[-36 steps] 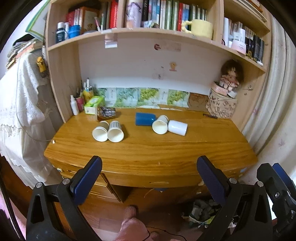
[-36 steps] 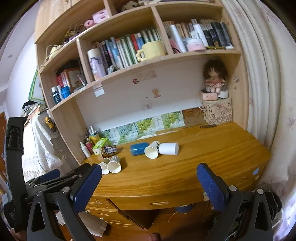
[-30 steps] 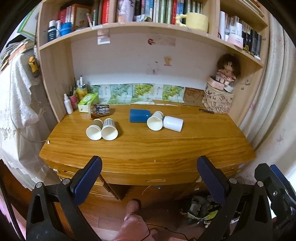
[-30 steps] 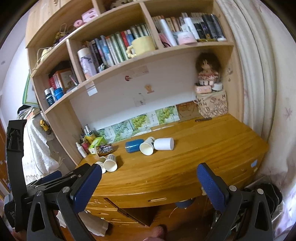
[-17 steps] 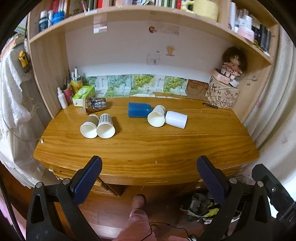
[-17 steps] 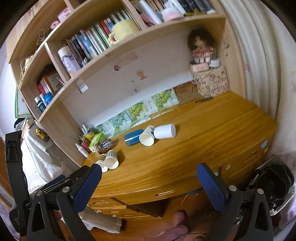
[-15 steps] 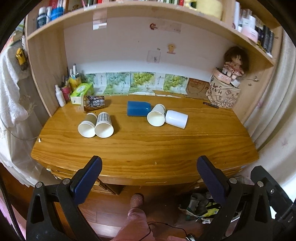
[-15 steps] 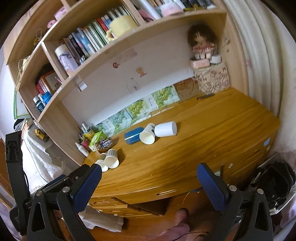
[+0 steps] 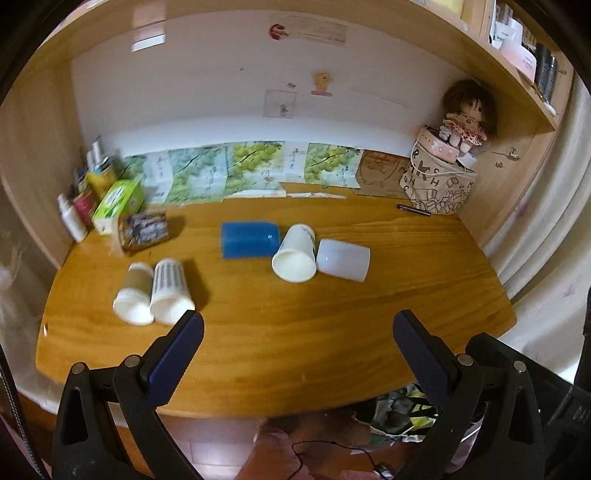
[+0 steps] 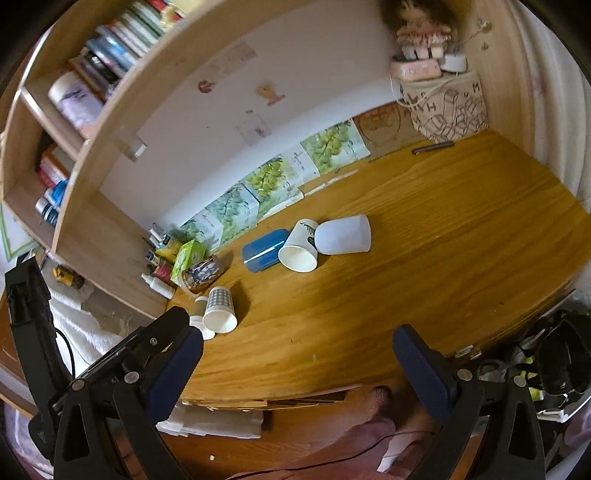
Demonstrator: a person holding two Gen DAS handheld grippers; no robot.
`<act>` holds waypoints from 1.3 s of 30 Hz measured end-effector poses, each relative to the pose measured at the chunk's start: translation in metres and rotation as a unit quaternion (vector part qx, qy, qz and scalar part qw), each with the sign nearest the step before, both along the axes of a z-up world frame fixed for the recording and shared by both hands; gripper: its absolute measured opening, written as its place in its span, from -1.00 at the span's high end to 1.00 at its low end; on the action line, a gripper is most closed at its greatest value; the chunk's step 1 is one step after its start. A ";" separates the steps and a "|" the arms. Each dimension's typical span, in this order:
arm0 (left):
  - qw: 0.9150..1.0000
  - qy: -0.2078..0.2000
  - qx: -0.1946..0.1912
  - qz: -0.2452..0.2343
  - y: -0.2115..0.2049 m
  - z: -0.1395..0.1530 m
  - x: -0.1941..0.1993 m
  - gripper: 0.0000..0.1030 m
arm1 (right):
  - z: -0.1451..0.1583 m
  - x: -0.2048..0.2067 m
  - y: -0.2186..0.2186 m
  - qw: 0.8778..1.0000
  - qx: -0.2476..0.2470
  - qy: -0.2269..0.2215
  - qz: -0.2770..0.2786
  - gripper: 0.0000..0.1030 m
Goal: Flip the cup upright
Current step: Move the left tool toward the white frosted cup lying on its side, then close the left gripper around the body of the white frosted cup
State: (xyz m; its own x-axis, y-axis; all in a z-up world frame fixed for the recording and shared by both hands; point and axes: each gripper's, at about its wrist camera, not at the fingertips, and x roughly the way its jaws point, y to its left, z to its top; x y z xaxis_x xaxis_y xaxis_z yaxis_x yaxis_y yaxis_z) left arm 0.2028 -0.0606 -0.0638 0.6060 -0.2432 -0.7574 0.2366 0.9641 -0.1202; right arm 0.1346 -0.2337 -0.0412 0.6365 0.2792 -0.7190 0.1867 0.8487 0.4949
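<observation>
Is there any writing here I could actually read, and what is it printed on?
"K", "C", "H": scattered capital letters on the fabric bag.
Grape calendar sheets: vertical writing, too small to read.
Paper cup: dark mark, unreadable.
Wall stickers: blurred.

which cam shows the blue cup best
The left wrist view: the blue cup lies on its side, its whole flank facing the lens. In the right wrist view the blue cup is smaller, with a glare streak.
</observation>
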 end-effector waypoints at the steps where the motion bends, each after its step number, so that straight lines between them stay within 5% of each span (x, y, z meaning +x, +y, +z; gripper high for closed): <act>1: 1.000 -0.001 0.003 -0.007 0.000 0.000 0.006 -0.99 | -0.002 0.008 -0.001 1.000 0.006 0.007 -0.004 -1.00; 10: 0.989 -0.041 0.095 -0.108 -0.019 -0.004 0.053 -0.99 | -0.024 0.056 -0.018 0.992 0.082 0.065 -0.075 -1.00; 20: 0.950 -0.084 0.187 -0.238 -0.049 -0.019 0.073 -0.99 | -0.063 0.083 -0.030 0.957 0.218 0.096 -0.168 -1.00; 35: 0.859 -0.108 0.308 -0.394 -0.114 -0.064 0.079 -0.98 | -0.110 0.084 -0.074 0.909 0.326 0.126 -0.228 -1.00; 39: 0.829 -0.110 0.348 -0.424 -0.135 -0.085 0.082 -0.98 | -0.128 0.092 -0.091 0.902 0.344 0.139 -0.222 -1.00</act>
